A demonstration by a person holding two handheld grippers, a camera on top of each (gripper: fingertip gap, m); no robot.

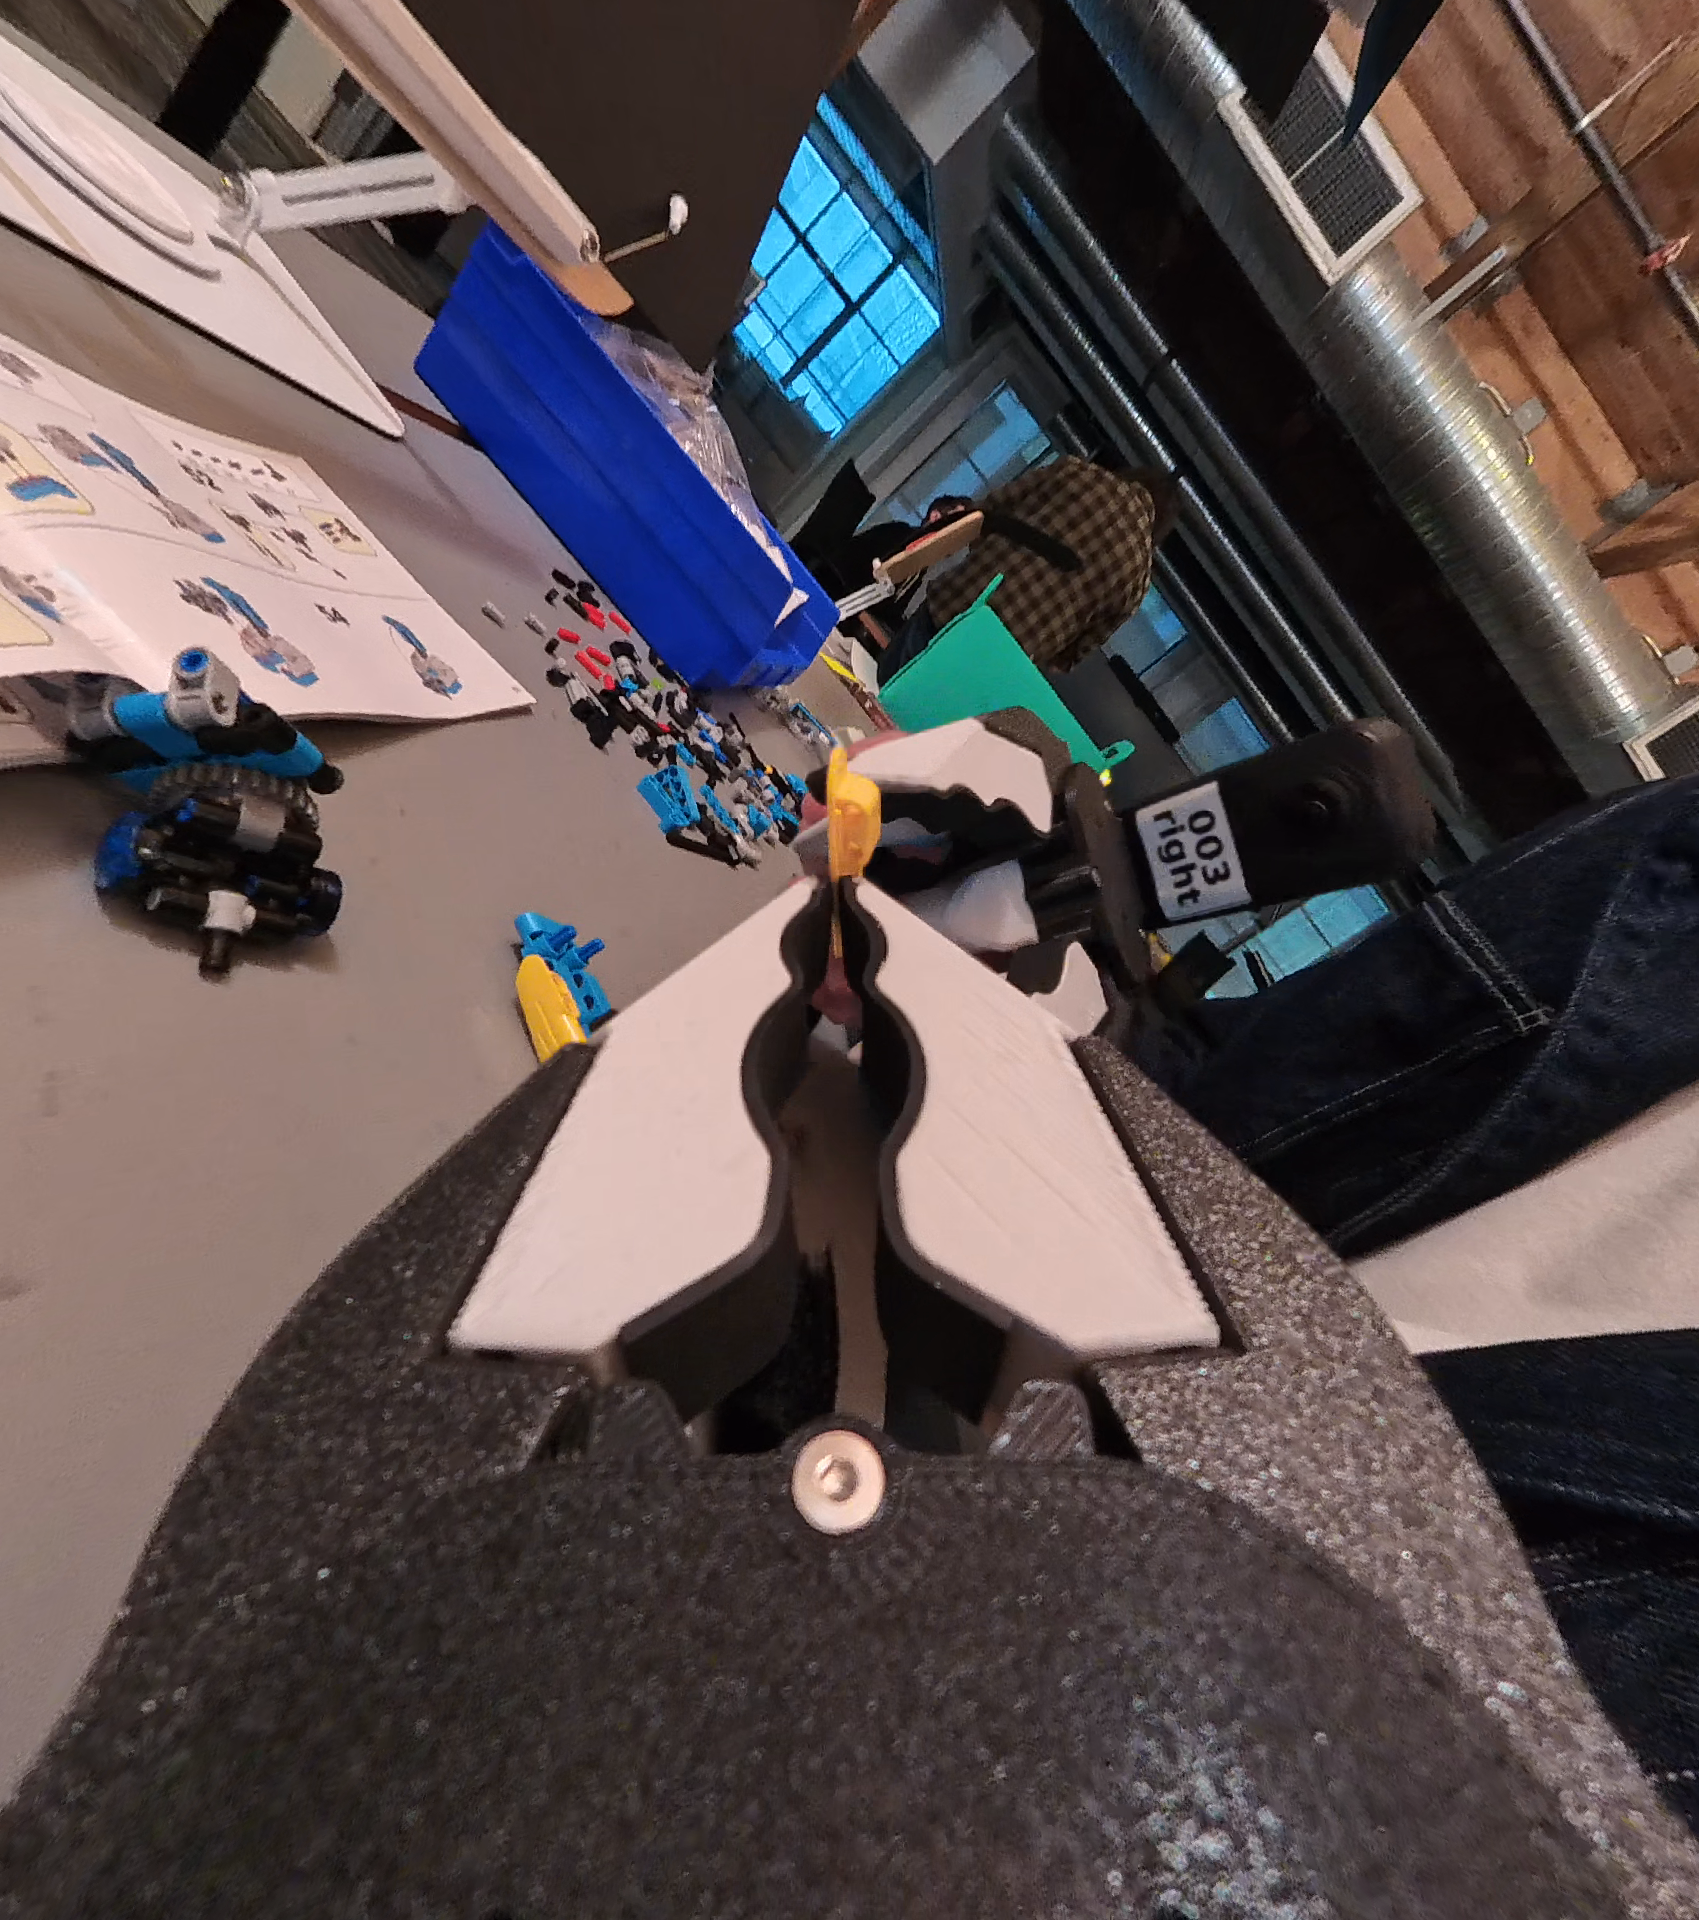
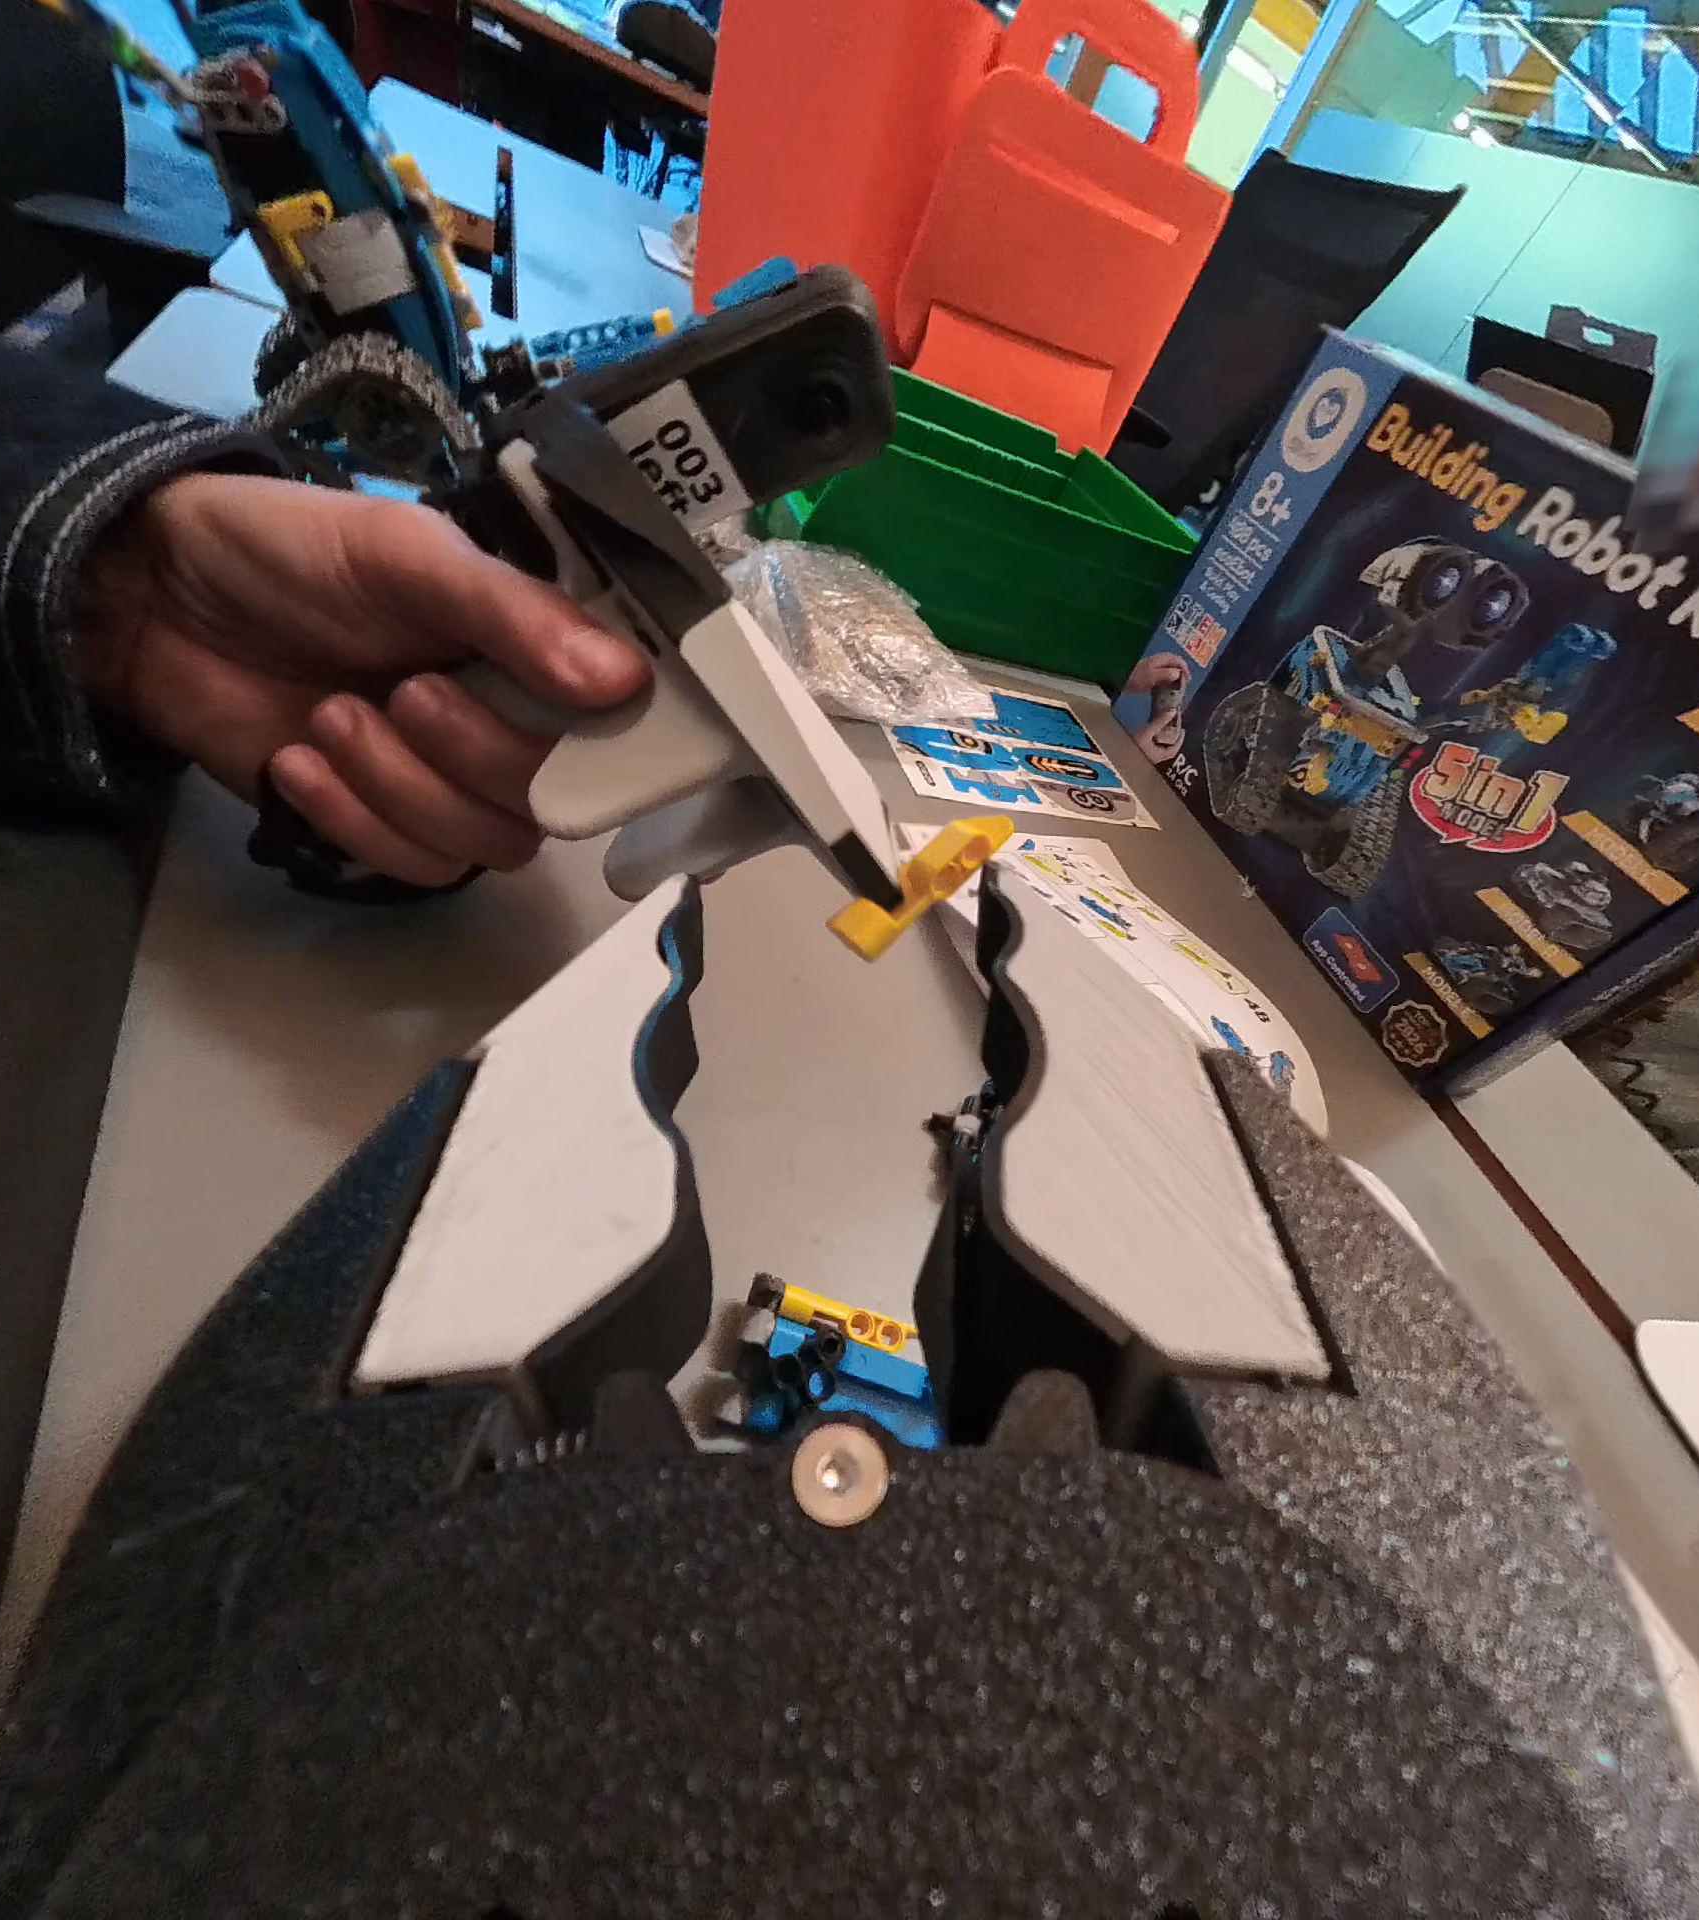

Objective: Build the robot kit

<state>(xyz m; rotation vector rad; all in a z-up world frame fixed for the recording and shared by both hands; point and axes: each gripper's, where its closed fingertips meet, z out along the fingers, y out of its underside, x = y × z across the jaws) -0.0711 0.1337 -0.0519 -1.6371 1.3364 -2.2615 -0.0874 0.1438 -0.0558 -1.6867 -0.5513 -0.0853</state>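
One yellow beam [image 2: 918, 886] between left hand-held gripper [image 1: 837, 894] tips

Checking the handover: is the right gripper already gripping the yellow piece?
No: the right gripper is open, and the yellow piece sits clamped in the left gripper.

A blue bin [image 1: 616, 457] is being kept beside loose parts [image 1: 679, 748] on the table [image 1: 201, 1143]. A booklet [image 1: 128, 540] is lying open near a model [image 1: 211, 821].
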